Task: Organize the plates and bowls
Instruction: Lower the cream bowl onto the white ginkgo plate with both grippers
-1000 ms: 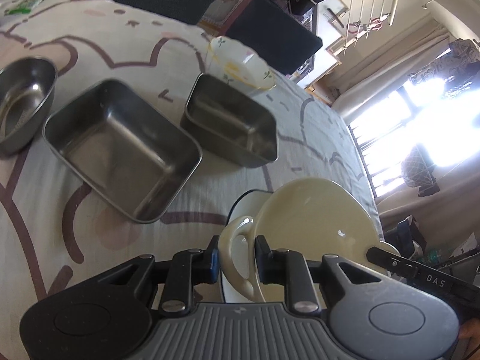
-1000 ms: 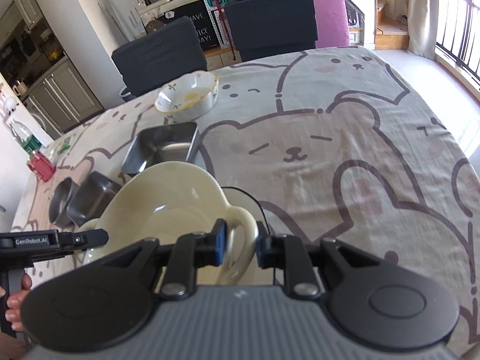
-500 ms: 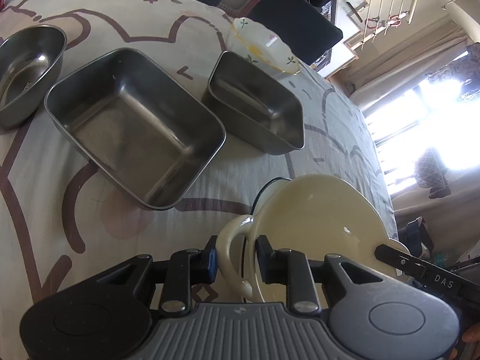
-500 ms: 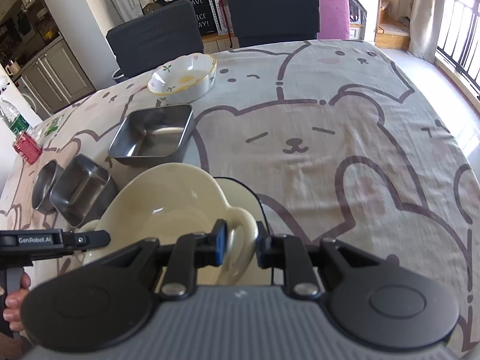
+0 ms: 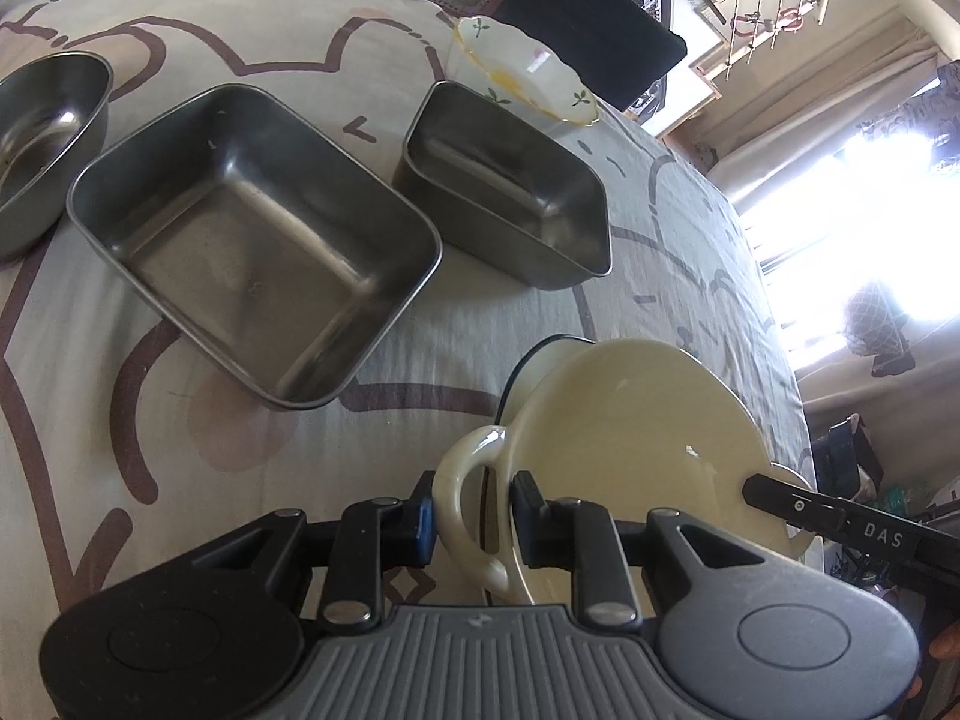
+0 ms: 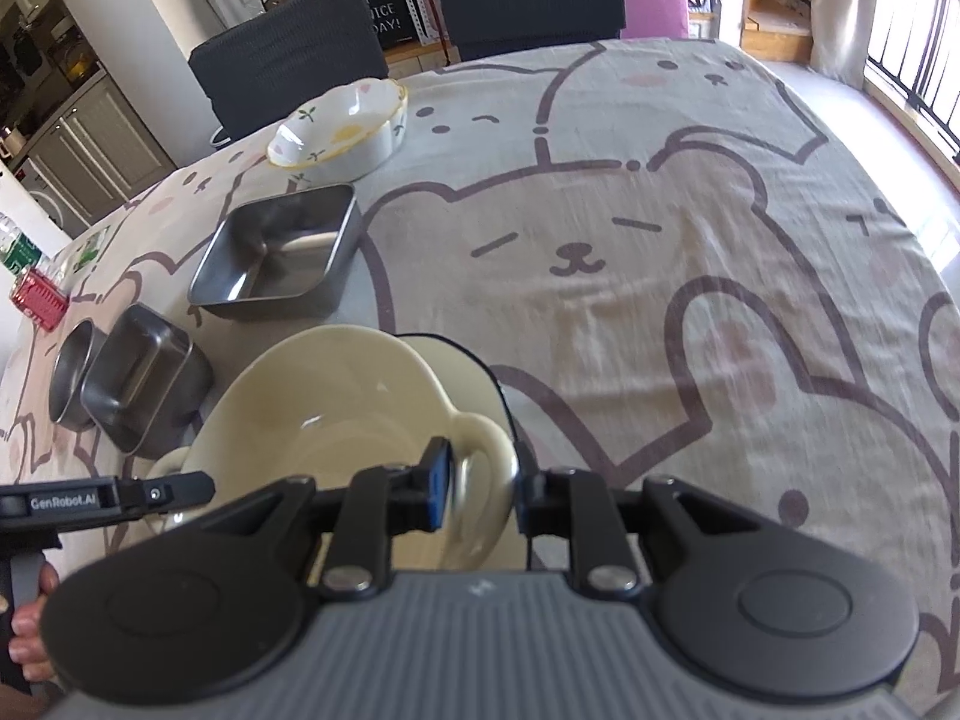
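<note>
Both the left gripper and the right gripper have jaws pinching one loop handle each of the cream two-handled ceramic bowl held tilted above a white dark-rimmed plate; uneven lowering risks slip or chipping.

Hidden and cut off

The cream bowl covers most of the dark-rimmed plate beneath it; the round steel bowl runs off the left edge; the window is blown out white.
</note>
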Demonstrator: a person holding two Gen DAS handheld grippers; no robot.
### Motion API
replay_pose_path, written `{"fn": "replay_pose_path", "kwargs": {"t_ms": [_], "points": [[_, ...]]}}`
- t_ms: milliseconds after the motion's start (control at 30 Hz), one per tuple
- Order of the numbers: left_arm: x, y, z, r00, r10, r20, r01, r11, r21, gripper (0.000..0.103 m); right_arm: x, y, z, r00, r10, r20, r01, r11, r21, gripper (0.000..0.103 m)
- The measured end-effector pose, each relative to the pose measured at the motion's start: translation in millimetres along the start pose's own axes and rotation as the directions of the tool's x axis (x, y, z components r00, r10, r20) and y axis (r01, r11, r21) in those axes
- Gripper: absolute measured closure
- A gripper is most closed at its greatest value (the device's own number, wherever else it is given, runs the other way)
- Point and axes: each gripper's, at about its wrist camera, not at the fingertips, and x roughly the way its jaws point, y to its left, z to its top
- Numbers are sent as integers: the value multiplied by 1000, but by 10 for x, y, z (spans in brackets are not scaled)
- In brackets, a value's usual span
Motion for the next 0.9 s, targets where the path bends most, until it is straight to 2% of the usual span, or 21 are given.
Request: {"fn": "replay_pose_path", "kwargs": {"t_ms": [467, 667, 900], "points": [[-12, -13, -3, 1000, 2, 0, -2, 1000, 12, 79, 84, 13, 5, 999, -22, -24, 23, 1000, 11, 73], [-27, -25, 1, 1000, -3, 1, 3, 1000, 19, 80, 132, 57, 6, 998, -59, -35, 58, 998, -25, 70], [-29, -20, 4, 1000, -2, 0, 2, 1000, 18, 80, 136, 64, 10, 998, -60, -33, 59, 998, -34, 70]]}}
